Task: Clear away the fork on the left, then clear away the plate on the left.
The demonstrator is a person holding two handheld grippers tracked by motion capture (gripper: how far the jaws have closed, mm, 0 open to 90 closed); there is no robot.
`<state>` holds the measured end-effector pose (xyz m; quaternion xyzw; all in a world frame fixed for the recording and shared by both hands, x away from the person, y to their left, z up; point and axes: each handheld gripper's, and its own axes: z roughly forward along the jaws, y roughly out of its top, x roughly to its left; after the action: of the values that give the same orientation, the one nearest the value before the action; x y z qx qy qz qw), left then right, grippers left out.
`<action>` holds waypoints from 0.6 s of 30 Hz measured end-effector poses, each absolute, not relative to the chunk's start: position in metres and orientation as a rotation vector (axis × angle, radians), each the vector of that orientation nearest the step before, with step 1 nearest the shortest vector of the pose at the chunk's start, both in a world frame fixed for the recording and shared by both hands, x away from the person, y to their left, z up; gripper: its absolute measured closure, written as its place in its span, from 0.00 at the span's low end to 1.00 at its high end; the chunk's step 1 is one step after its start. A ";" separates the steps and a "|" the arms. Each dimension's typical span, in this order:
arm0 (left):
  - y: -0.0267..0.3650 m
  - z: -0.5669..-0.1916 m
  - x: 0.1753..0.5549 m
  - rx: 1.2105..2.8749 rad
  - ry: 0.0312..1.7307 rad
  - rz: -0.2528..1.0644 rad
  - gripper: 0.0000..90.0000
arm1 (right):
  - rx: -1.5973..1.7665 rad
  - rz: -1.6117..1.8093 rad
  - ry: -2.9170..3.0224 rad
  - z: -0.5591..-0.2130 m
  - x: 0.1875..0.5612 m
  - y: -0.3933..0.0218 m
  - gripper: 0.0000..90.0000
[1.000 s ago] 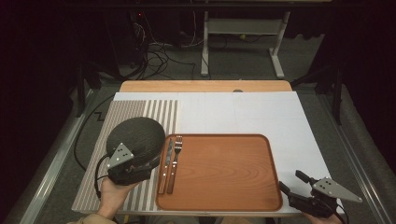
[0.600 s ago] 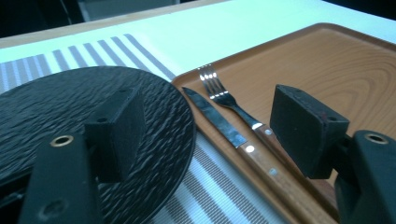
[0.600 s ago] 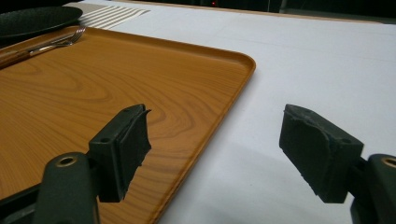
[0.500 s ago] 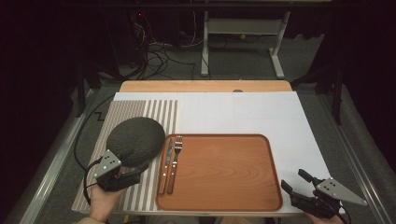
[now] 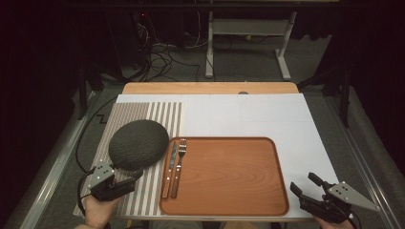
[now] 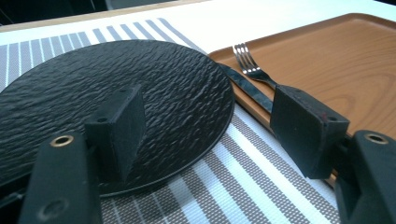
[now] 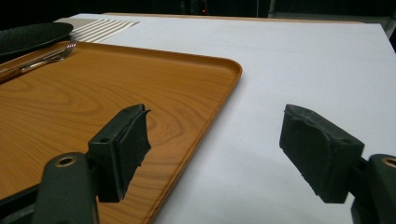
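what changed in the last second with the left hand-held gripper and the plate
The left hand-held gripper drew back toward the person, off the black plate it was over a second ago, and now sits open at the plate's near edge. The plate lies on the striped mat, in the same spot. The right hand-held gripper stayed open by the tray's near right corner; the knife and fork did not move.

On your worktop point(image 5: 248, 114) a wooden tray point(image 5: 229, 176) lies beside a striped mat point(image 5: 157, 114). A knife point(image 5: 168, 169) and a fork point(image 5: 178, 167) lie side by side along the tray's left edge.
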<state>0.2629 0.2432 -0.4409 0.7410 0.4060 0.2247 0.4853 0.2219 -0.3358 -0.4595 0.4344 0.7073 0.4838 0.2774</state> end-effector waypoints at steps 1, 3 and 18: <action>0.245 -0.442 0.262 1.801 0.992 0.554 0.28 | 1.171 1.306 1.893 -0.459 0.222 -0.336 0.27; 0.248 -0.444 0.259 1.805 0.996 0.576 0.28 | 1.178 1.311 1.883 -0.459 0.222 -0.338 0.27; 0.268 -0.462 0.253 1.760 1.064 0.577 0.28 | 1.207 1.319 1.854 -0.459 0.222 -0.340 0.27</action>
<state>0.2534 0.2685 -0.4616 0.7219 0.4365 0.2367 0.4820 0.2216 -0.3396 -0.4589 0.4499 0.6912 0.4917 0.2793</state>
